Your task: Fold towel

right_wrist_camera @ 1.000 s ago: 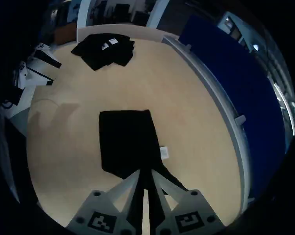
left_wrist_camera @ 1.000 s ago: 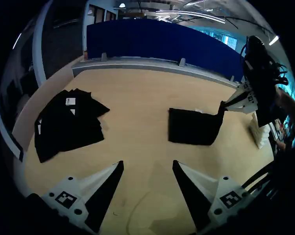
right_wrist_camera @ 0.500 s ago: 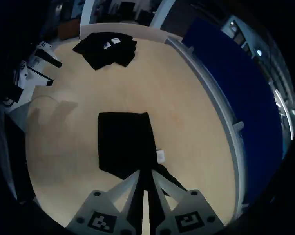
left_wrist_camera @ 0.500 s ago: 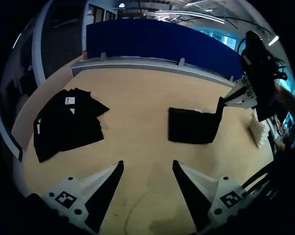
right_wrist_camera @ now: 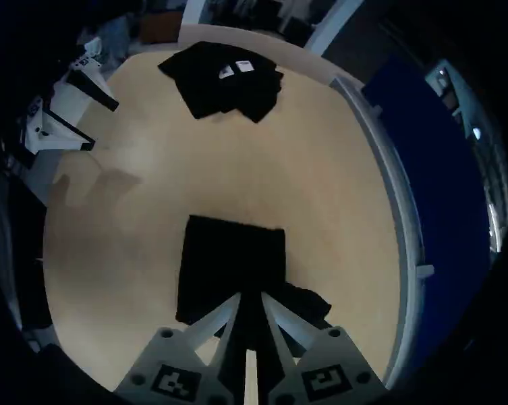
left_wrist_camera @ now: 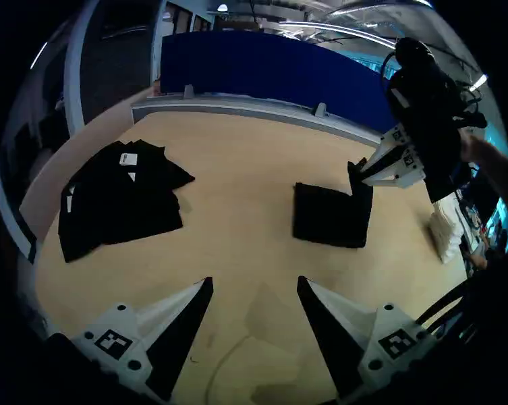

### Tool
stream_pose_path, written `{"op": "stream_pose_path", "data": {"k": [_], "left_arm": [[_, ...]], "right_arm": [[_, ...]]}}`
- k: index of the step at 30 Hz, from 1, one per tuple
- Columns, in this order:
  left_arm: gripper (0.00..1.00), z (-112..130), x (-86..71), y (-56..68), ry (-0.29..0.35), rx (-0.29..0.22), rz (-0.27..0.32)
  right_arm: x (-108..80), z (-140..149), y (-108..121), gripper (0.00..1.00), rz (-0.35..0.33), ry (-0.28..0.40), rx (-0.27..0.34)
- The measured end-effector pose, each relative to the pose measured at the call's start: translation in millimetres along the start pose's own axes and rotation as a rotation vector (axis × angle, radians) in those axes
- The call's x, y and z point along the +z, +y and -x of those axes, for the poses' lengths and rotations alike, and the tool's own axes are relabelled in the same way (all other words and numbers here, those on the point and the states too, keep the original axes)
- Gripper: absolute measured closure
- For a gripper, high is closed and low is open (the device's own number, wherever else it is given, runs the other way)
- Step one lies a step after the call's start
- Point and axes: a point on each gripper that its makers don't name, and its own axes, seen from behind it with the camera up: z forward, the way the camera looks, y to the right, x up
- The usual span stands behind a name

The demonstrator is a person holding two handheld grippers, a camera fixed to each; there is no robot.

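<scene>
- While the left gripper (left_wrist_camera: 254, 317) hangs over the table (left_wrist_camera: 254, 155) in the left gripper view, its two fingers stand wide apart and hold nothing.
- From there the towel (left_wrist_camera: 328, 216) lies ahead and to the right, well apart from those fingers. It is a flat black shape on the wood.
- The right gripper (left_wrist_camera: 359, 170) is at the towel's far right corner and has that corner lifted off the table.
- Off to the left sits one pile of black cloths (left_wrist_camera: 115, 202), well apart from the towel. I cannot tell how many are in it.
- In the right gripper view, the right gripper's fingers are squeezed almost together, with black cloth pinched between them.
- The towel runs straight out ahead of these fingers. It looks a little longer that way than across, though it is close to square.
- I think the next move is to carry the held end forward over the rest of the towel.
- The right gripper is the near one — it touches the towel — and the left gripper is far off, up by the table's edge.
- Count: one towel, one pile, two grippers.
</scene>
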Motion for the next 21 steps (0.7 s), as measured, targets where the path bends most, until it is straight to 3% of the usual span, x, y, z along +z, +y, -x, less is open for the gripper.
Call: {"op": "stream_pose_path", "data": {"k": [5, 11, 16, 21], "left_arm": [[0.08, 5.7, -2.9, -3.8, 0.003, -0.030, -0.010], [0.08, 12.9, -5.8, -8.3, 0.004, -0.059, -0.017], [0.07, 14.4, -8.5, -11.2, 0.007, -0.072, -0.020], [0.08, 13.2, -8.1, -11.6, 0.010, -0.076, -0.015]], "right_arm": [[33.2, -25.2, -20.1, 0.95, -0.053, 0.000, -0.036], [76.5, -34.3, -53.6, 0.95, -0.118, -0.010, 0.012], [88.6, -33.4, -66.4, 0.95, -0.140, -0.013, 0.050], [88.8, -34.0, -65.7, 0.83, -0.138, -0.007, 0.077]]}}
